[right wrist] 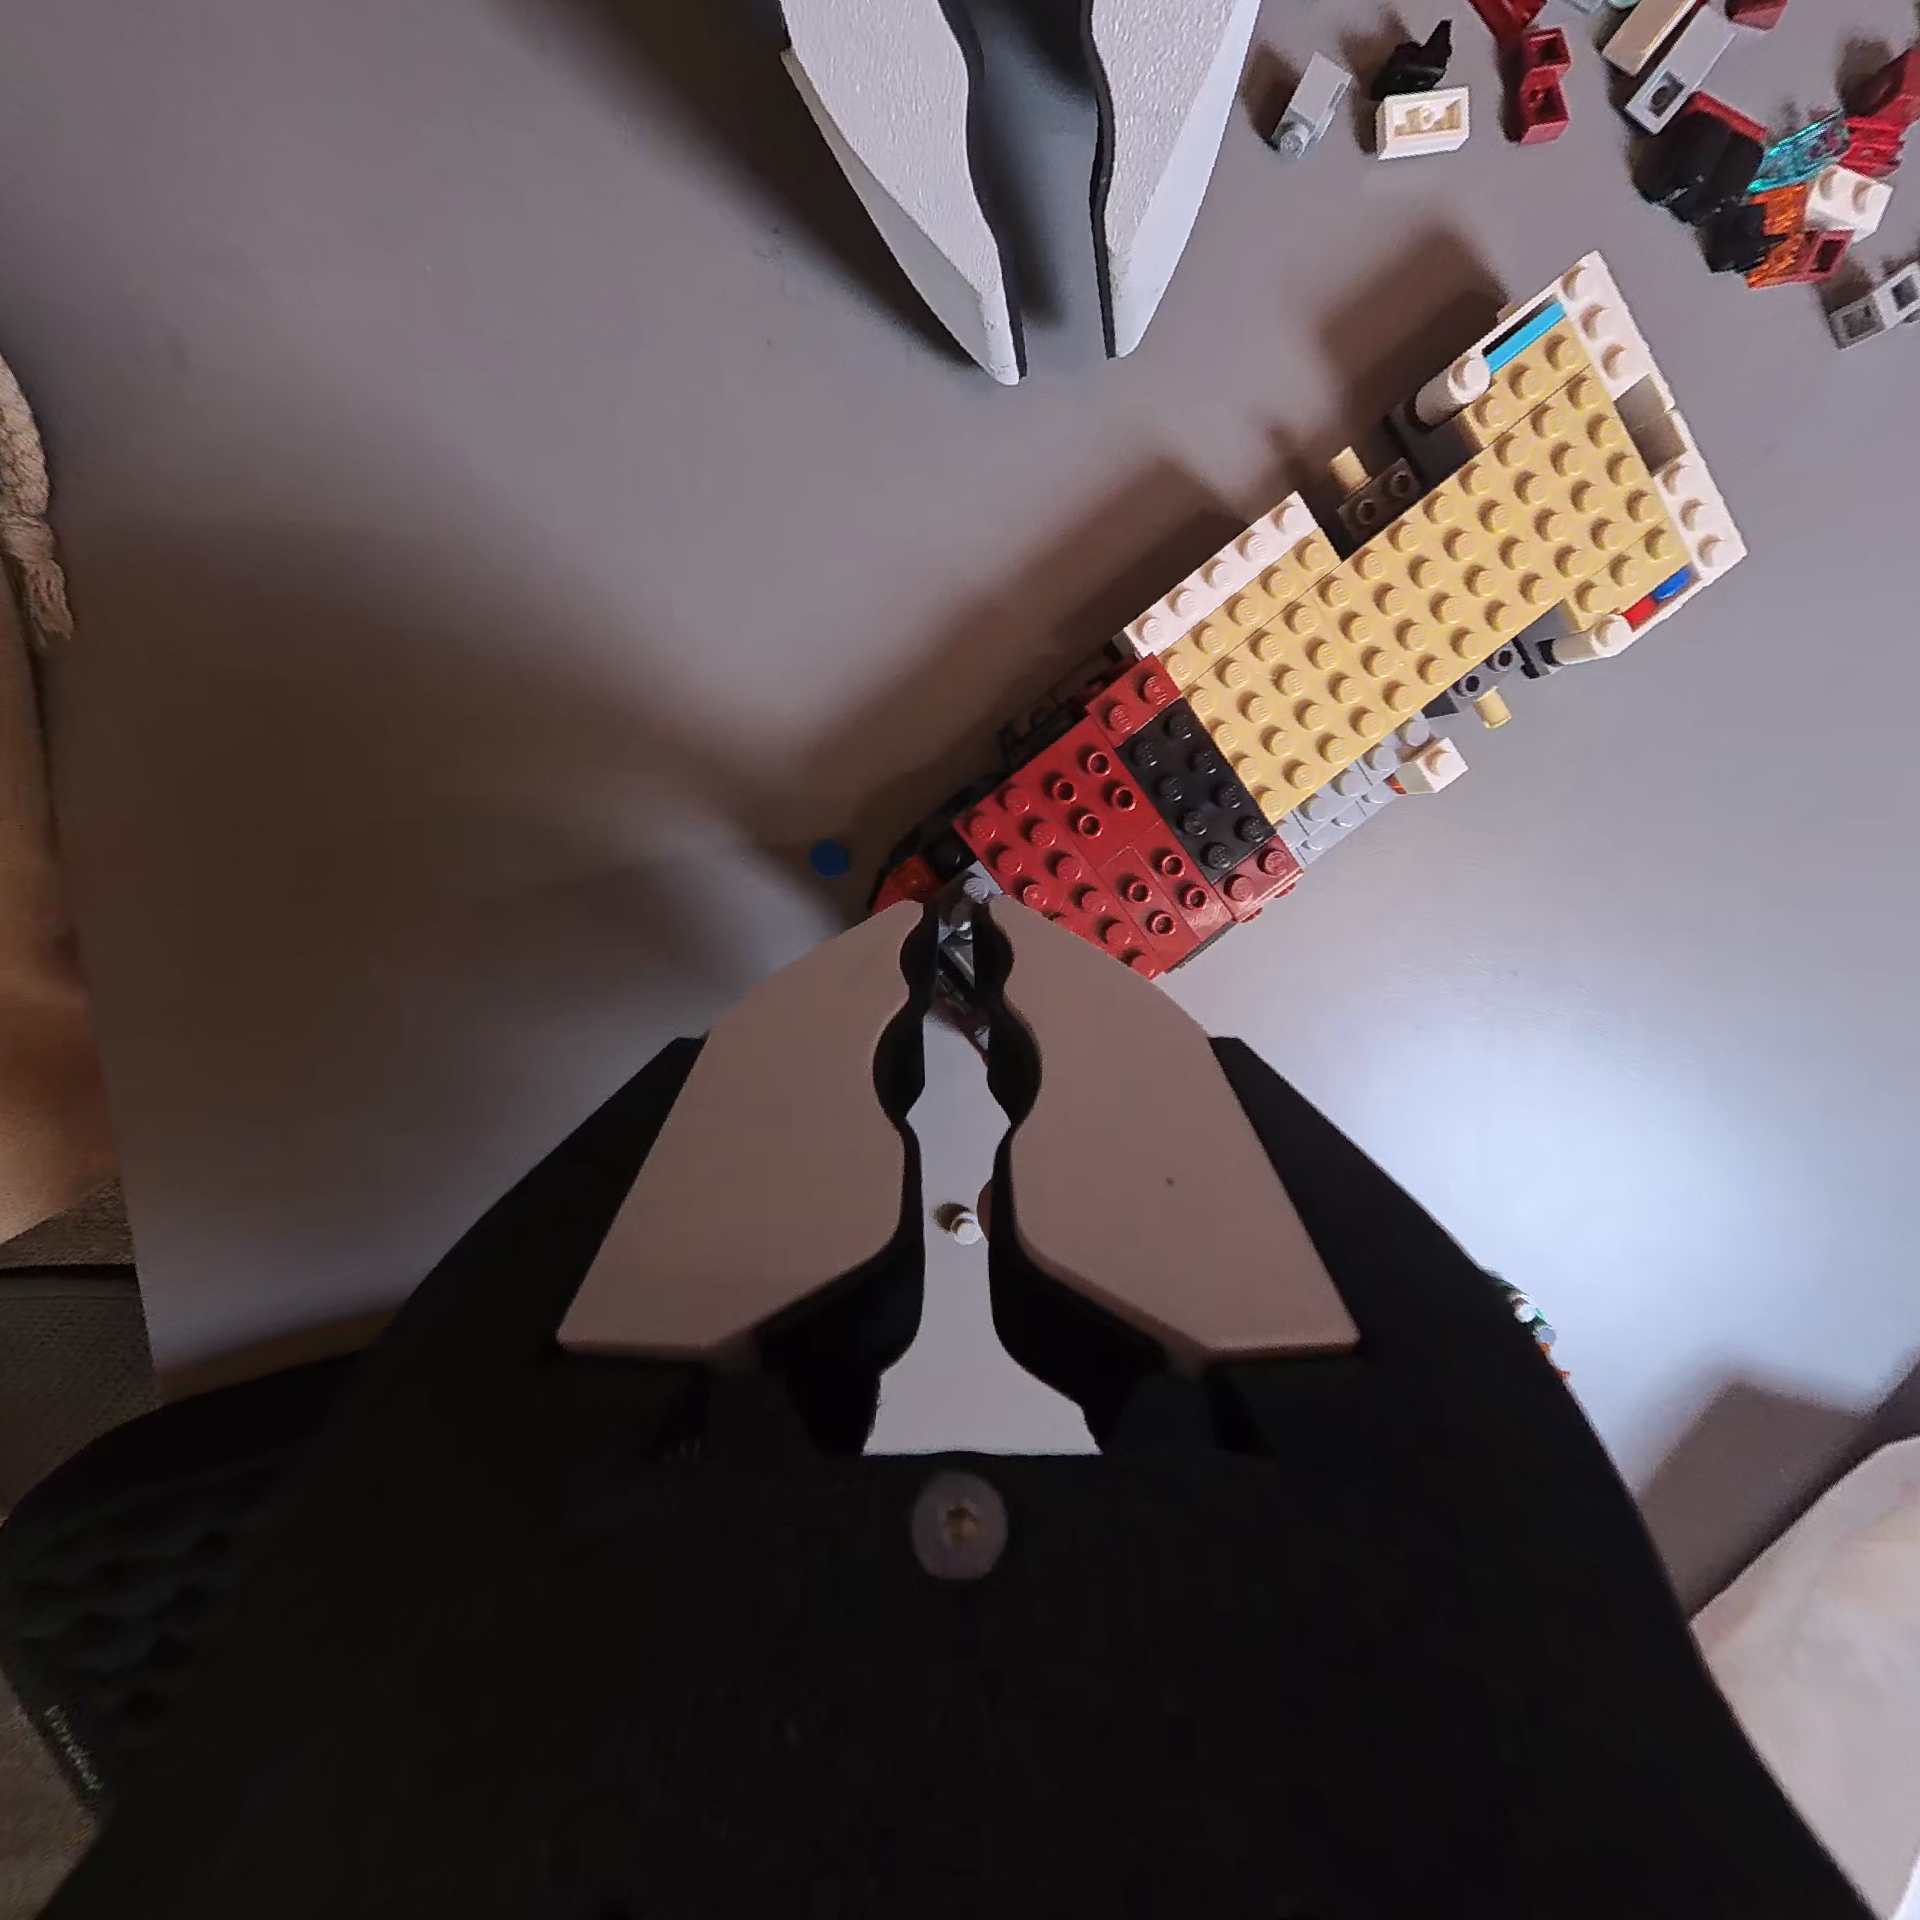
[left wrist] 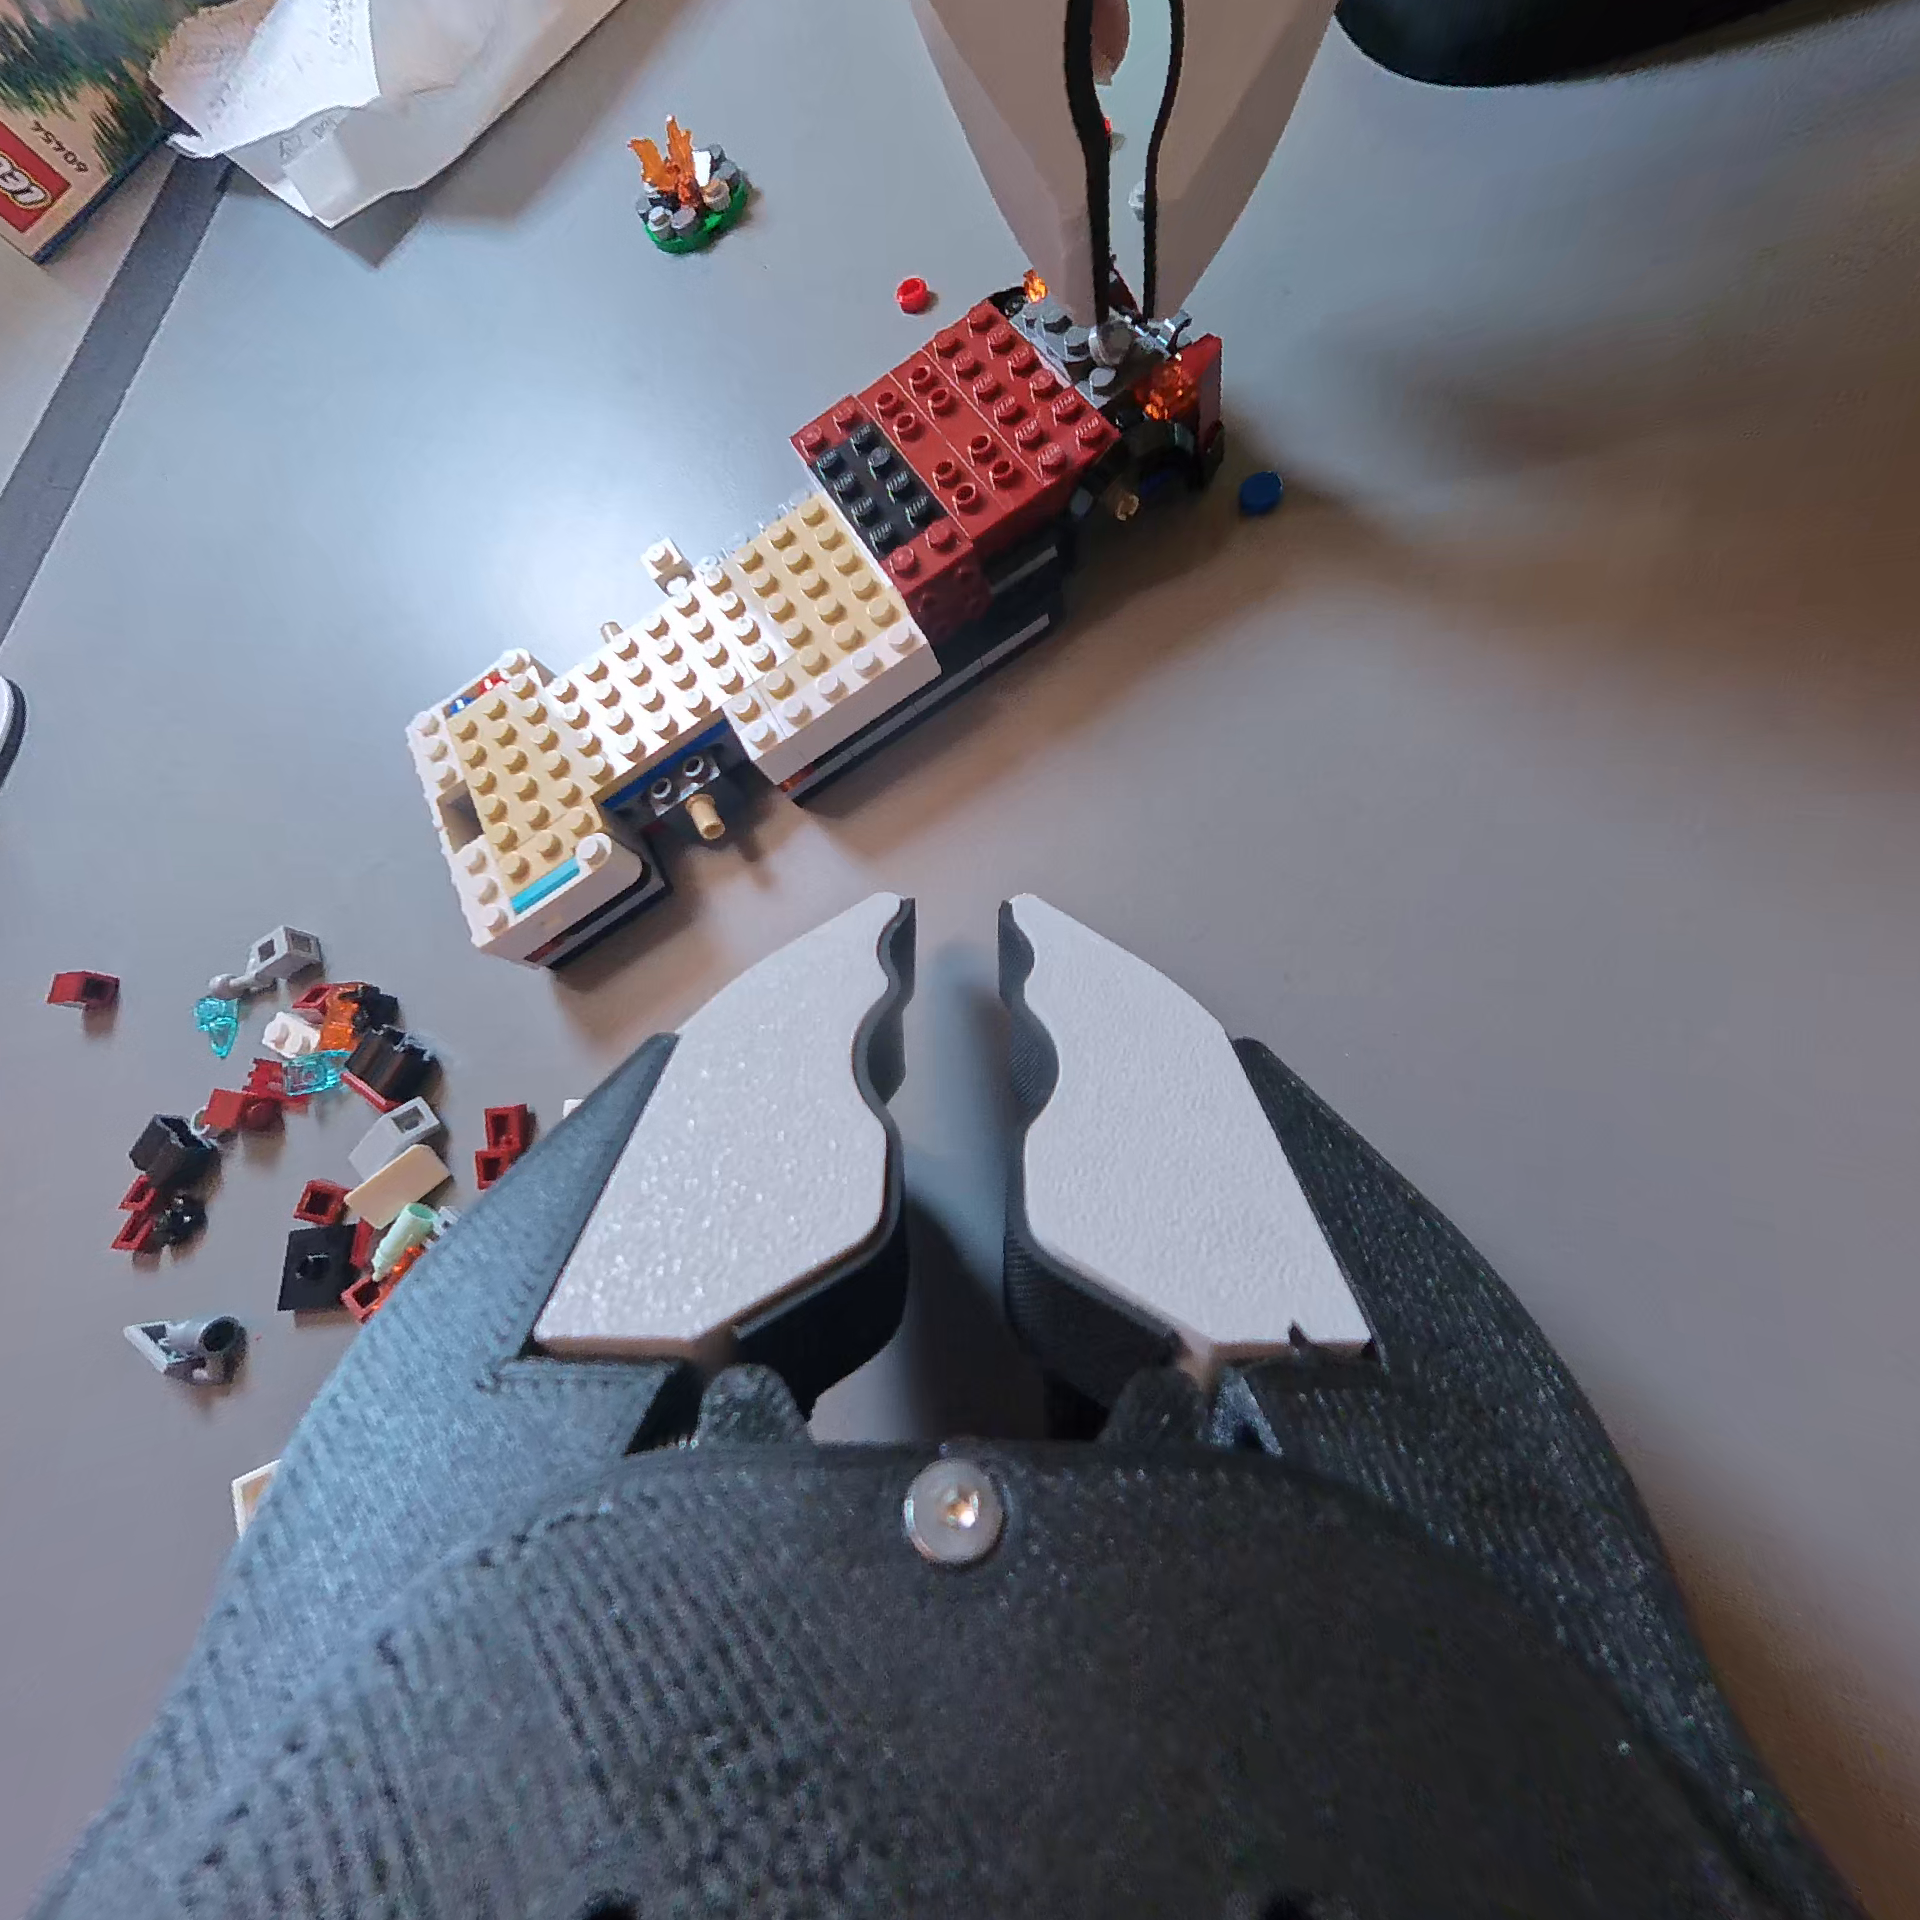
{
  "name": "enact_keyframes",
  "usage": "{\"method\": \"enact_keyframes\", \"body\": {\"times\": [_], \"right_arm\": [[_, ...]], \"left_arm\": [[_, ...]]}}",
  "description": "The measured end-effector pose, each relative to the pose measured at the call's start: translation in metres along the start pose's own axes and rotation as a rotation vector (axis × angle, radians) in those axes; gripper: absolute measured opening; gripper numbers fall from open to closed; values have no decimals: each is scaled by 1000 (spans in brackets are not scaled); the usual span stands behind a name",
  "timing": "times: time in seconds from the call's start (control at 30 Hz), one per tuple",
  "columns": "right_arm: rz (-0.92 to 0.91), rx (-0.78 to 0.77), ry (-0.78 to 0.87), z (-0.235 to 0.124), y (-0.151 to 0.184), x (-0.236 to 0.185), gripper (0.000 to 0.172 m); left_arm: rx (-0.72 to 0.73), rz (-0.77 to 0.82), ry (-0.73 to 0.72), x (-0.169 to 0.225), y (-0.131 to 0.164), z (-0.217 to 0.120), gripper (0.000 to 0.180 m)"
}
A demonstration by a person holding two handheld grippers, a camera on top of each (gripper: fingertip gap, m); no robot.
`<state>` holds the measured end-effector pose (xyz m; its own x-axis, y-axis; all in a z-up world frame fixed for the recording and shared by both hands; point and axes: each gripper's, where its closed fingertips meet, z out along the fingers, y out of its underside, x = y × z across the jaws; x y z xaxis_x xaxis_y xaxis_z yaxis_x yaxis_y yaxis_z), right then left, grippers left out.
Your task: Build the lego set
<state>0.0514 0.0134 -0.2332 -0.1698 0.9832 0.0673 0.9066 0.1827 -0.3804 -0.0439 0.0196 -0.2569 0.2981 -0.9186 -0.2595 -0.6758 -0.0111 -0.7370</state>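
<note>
Fingers (right wrist: 1023,940) of the right gripper (right wrist: 956,920) nearly closed, pinching a small grey stud piece (left wrist: 1110,338) at the dark-red end of the brick model (left wrist: 831,623). Left gripper (left wrist: 956,914) hovering over bare table (left wrist: 1455,935), fingers slightly parted around nothing (model just ahead, loose bricks (left wrist: 291,1122) to its left).

Cardboard box (left wrist: 52,135) and crumpled white paper (left wrist: 343,94) on grey table (left wrist: 1455,831).
</note>
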Motion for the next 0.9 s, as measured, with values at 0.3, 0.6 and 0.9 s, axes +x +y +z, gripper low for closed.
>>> {"method": "enact_keyframes", "body": {"times": [0.3, 0.6, 0.9], "right_arm": [[-29, -9, 31, 1, -1, 2, 5], [-94, -35, 77, 1, 1, 3, 6], [-117, -38, 118, -1, 5, 6, 8]], "left_arm": [[-4, 7, 0, 0, 1, 0, 15], [-3, 4, -1, 0, 1, -1, 15], [-2, 0, 1, 0, 1, -1, 15]]}}
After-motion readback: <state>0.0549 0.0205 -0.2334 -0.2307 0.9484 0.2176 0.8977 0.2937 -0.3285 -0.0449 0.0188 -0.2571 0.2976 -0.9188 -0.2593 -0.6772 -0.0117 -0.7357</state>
